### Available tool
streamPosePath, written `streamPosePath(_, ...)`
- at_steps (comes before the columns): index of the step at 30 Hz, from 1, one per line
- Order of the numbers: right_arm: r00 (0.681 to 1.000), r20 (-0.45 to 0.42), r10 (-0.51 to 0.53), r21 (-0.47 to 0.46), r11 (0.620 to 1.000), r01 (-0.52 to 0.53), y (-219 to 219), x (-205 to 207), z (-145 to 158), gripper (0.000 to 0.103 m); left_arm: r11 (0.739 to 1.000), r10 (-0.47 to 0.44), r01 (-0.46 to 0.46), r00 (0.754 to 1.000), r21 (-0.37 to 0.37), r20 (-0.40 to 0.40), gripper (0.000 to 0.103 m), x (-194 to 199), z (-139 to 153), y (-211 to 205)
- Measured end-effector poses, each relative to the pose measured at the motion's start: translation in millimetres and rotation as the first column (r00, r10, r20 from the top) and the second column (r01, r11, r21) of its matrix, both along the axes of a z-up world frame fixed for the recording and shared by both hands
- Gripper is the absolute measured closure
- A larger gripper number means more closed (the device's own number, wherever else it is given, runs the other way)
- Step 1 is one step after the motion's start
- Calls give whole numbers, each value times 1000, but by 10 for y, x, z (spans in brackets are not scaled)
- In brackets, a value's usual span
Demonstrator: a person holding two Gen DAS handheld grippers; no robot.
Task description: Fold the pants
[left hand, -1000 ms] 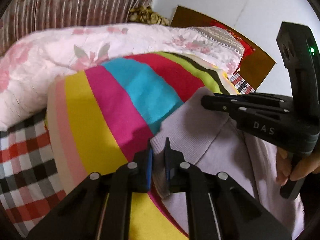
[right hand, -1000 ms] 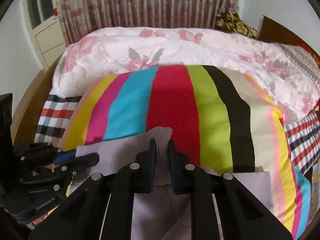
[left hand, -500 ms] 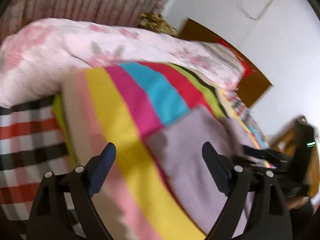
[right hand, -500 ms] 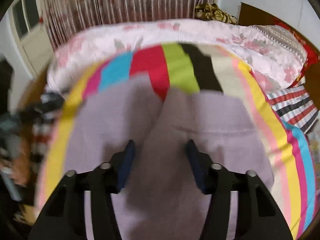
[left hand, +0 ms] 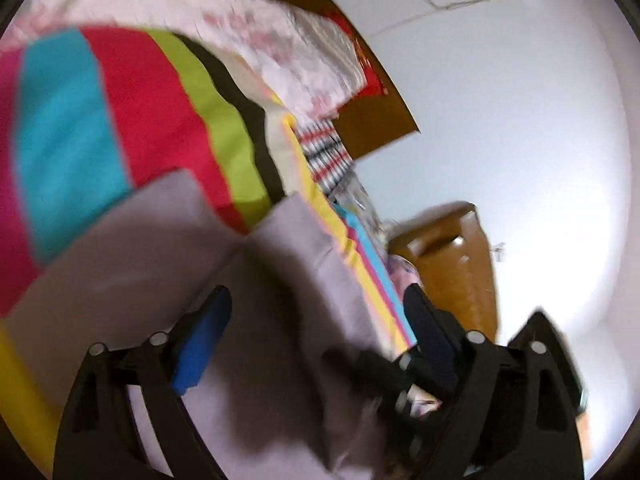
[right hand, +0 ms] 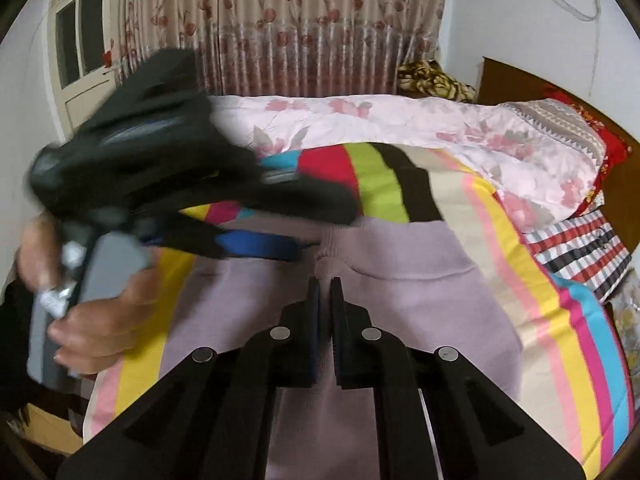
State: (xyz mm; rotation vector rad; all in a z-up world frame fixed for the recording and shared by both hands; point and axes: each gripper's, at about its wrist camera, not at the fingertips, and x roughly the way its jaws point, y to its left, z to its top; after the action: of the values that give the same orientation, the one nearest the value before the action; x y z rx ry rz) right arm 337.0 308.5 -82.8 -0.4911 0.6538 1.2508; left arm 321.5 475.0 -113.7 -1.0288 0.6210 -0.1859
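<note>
— Between my right fingertips, what do you see?

— Nothing. My right gripper point(right hand: 325, 292) has just snapped closed; its fingers point(right hand: 312, 300) are pressed together, empty, hanging just above the lilac knitted pants point(right hand: 400, 312). They point toward the ribbed waistband point(right hand: 400, 236) at the pants' far edge.

— And your left?

— My left gripper point(left hand: 316, 320) stands spread. Its jaws have just been narrowing a little from wider, yet nothing sits between them. One blue pad point(left hand: 200, 344) shows clearly; that view is blurred and tilted, and the lilac cloth fills the space below the fingers. In the right wrist view the same gripper point(right hand: 280, 224) reaches in from the left, over the left half of the pants, with my hand point(right hand: 92, 320) wrapped round its grey handle.

— Where do the pants lie?

— Flat on the striped blanket point(right hand: 540, 288), near me, waistband far, the two halves meeting in a crease at the middle. Bands of yellow, pink, blue, red, green and black run beside and beyond them.

— Further out?

— A pink floral quilt point(right hand: 400, 124) heaped on the far side of the bed, a plaid sheet point(right hand: 580, 248) at the right, a wooden headboard point(right hand: 512, 80) at the far right. Behind all that, a flowered curtain point(right hand: 300, 32), and a door point(right hand: 80, 48) at the far left.
</note>
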Motion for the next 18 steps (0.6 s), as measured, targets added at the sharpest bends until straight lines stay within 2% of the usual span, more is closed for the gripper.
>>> streamPosePath(1,1000,-8,2,1,1000,-2,2,-7,-15,95,1000,-13,13,1000,-2,-8,47,71,-25,-3)
streamPosePath(2,1000,-27,7,1,1000,-7,2,9,-29,93,999,-33,34,999,41,-38,75,168,-36,-51)
streamPosePath(3,999,-51,11,4,1000,-11,-9,31,-35,92,996,-32,38,997,85,-71,97,220,-50,-86)
streamPosePath(5,993,-111,31,6,1000,-30,-60,97,-28,89,989,-4,19,995,146,-98,97,253,-80,-107)
streamPosePath(6,992,-123,26,8,1000,-25,-96,146,-9,82,987,4,11,996,162,-94,98,229,-79,-122)
streamPosePath(7,992,-124,12,17,1000,-10,-149,190,19,61,983,15,2,996,181,-89,98,190,-75,-129)
streamPosePath(8,990,-136,-26,28,999,30,-220,315,52,49,978,24,-8,997,207,-78,98,133,-66,-132)
streamPosePath(10,974,-204,-97,39,994,107,-305,600,65,48,972,34,-18,997,235,-67,98,106,-41,-115)
streamPosePath(12,933,-301,-199,27,976,217,-340,1035,26,48,968,35,-17,997,250,-68,98,97,-49,-96)
streamPosePath(13,923,-318,-217,19,972,235,-319,1167,4,48,967,34,-14,997,254,-74,98,119,-55,-100)
streamPosePath(16,899,-380,-218,-62,976,210,-69,1500,-131,48,968,34,-12,996,251,-83,97,159,-76,-40)
streamPosePath(18,890,-410,-201,-151,977,152,158,1613,-304,48,969,35,-13,996,247,-86,97,127,-84,-8)
